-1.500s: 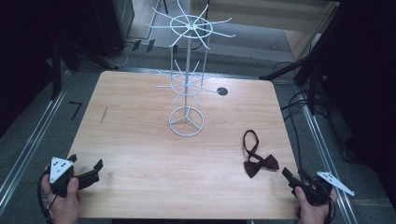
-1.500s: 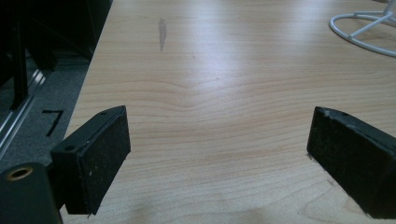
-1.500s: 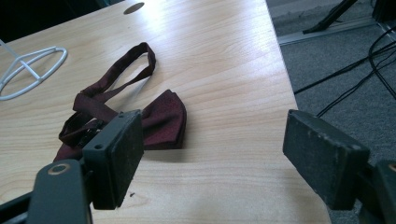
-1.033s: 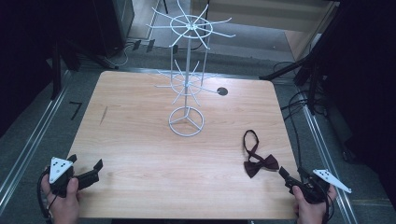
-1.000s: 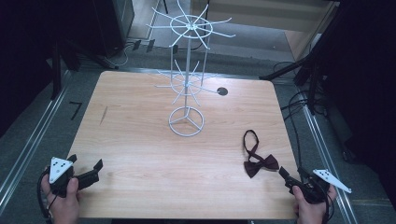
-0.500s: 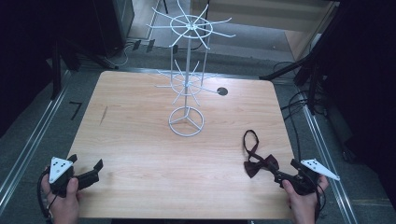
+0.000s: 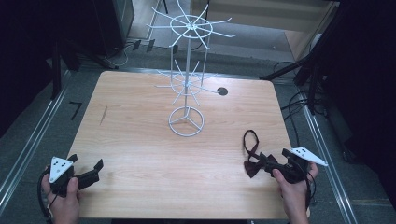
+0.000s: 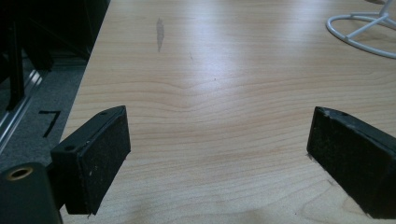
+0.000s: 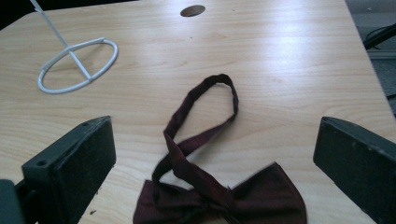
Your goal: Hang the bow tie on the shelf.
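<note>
Wooden table (image 7: 140, 140): white wire rack (image 7: 187, 93) upright at centre-rear, ring base on the top. Dark red bow tie (image 9: 219, 196) lies flat nr the front-right edge, strap looped toward the rack. R gripper (image 7: 273, 164) at the tie, jaws wide apart w/ the bow between them; L gripper (image 7: 88, 175) at front-left, jaws apart over bare wood, well away from the tie.

Light wood table (image 7: 140, 140) w/ a white wire display rack (image 7: 187, 84) standing mid-table, ring base (image 7: 186, 122) flat on the wood. Dark red bow tie (image 7: 252, 168) lies near my right-hand edge, strap looped toward the rack. Small round hole (image 7: 222, 91) at far side.
</note>
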`<state>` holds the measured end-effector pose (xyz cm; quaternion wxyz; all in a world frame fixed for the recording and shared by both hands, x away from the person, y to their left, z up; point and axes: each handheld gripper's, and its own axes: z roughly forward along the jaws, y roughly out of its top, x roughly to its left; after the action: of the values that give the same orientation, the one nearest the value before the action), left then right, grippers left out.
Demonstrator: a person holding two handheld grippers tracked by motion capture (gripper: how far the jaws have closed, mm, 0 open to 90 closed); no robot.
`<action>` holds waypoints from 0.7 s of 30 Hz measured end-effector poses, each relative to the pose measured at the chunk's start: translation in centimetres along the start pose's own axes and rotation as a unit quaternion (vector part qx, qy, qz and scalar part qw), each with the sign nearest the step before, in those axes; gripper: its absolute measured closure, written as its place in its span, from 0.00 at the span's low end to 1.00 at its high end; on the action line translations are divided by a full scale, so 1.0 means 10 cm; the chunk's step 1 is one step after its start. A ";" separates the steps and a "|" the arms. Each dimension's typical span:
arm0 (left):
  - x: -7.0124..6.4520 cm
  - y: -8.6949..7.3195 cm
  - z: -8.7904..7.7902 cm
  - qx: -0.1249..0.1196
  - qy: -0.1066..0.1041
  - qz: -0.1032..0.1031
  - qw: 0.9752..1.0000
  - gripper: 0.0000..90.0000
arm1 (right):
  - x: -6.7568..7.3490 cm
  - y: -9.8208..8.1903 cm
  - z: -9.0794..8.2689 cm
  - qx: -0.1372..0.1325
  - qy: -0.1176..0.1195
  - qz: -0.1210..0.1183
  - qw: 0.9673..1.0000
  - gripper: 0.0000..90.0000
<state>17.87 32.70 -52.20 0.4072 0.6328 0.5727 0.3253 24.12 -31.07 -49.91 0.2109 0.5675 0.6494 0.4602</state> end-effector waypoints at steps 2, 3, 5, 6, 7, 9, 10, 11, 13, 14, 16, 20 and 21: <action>0.00 0.00 0.00 -0.001 0.000 -0.001 1.000 0.07 | 0.03 0.04 0.05 0.002 0.001 -0.001 1.000 0.00; 0.00 0.00 0.00 -0.001 -0.001 -0.001 1.000 0.07 | 0.05 0.06 0.07 0.004 0.001 -0.003 1.000 0.00; 0.00 0.00 0.00 -0.001 -0.001 -0.001 1.000 0.07 | 0.08 0.10 0.10 0.006 0.001 -0.007 1.000 0.00; 0.00 0.00 0.00 -0.001 -0.001 -0.001 1.000 0.07 | 0.10 0.12 0.12 0.005 0.002 -0.012 1.000 0.00; 0.00 0.00 0.00 0.000 -0.001 -0.001 1.000 0.07 | 0.12 0.14 0.14 0.007 0.001 -0.012 1.000 0.00; 0.01 0.00 0.00 0.000 -0.001 -0.001 1.000 0.07 | 0.16 0.18 0.17 0.010 0.000 -0.015 1.000 0.00; 0.01 0.00 0.00 -0.001 -0.002 -0.002 1.000 0.07 | 0.17 0.19 0.18 0.010 -0.001 -0.018 1.000 0.00; 0.01 0.00 0.00 -0.001 -0.002 -0.002 1.000 0.07 | 0.19 0.21 0.20 0.009 0.000 -0.020 1.000 0.00; 0.01 0.00 0.00 0.001 -0.002 -0.001 1.000 0.07 | 0.22 0.25 0.22 0.008 0.004 -0.023 1.000 0.00; 0.00 0.00 0.00 0.000 -0.001 -0.001 1.000 0.07 | 0.24 0.27 0.24 0.010 0.002 -0.025 1.000 0.00; 0.00 0.00 0.00 -0.001 -0.002 0.000 1.000 0.07 | 0.27 0.32 0.27 0.013 0.004 -0.027 1.000 0.00; 0.01 0.00 0.00 -0.001 -0.004 -0.001 1.000 0.07 | 0.31 0.40 0.34 0.016 0.006 -0.027 0.999 0.00; 0.01 0.00 0.00 0.000 -0.004 -0.001 1.000 0.07 | 0.33 0.42 0.35 0.016 0.006 -0.028 0.999 0.00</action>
<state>17.88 32.80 -52.20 0.4103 0.6334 0.5714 0.3224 28.31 -27.06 -47.32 0.2103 0.5497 0.6734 0.4473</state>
